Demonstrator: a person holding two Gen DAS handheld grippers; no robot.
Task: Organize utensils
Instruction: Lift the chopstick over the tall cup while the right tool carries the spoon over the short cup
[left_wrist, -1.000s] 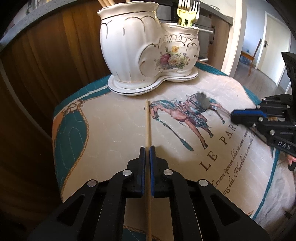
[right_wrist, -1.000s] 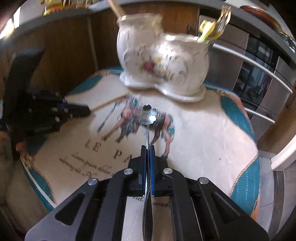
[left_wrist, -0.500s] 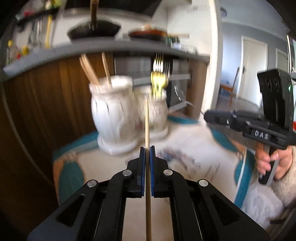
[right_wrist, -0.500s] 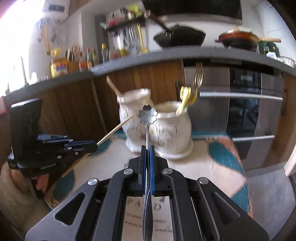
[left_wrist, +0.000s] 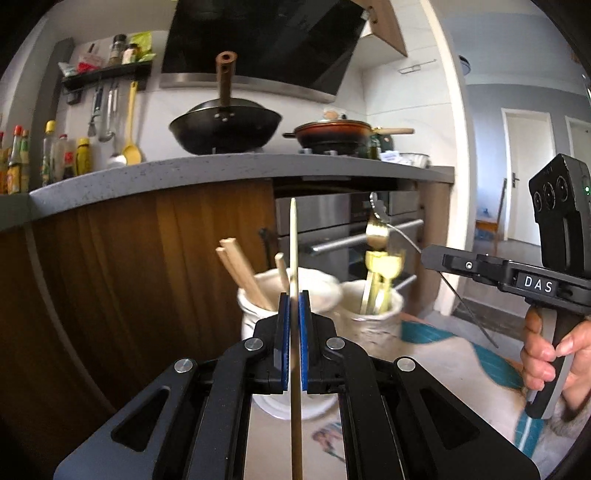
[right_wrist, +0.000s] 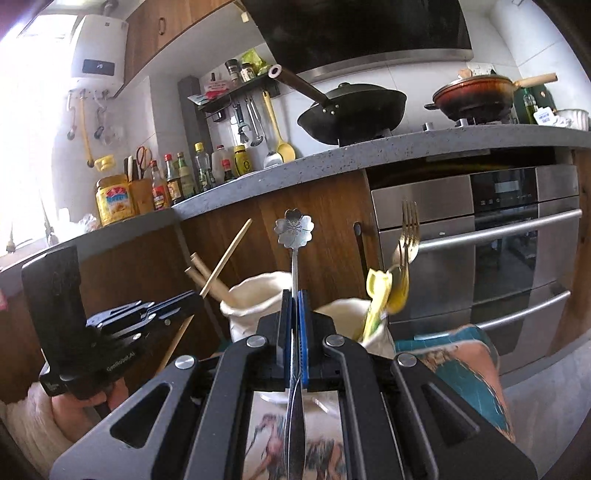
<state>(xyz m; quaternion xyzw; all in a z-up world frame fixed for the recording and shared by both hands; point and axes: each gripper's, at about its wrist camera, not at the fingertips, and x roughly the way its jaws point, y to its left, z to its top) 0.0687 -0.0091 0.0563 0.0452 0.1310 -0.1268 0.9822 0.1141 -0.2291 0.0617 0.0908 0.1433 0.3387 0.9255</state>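
Both grippers are clamped: left (left_wrist: 293, 314) on an upright chopstick (left_wrist: 293, 240), right (right_wrist: 294, 314) on a spoon (right_wrist: 294, 229), holder (left_wrist: 291, 291) just beyond, below the tips.

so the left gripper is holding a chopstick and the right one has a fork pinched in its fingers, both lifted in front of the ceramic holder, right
Not quite. The right gripper holds a flower-ended spoon, not a fork; the right wrist view shows it. The fork stands in the ceramic holder. The left gripper does hold a chopstick, and both are lifted in front of the holder.
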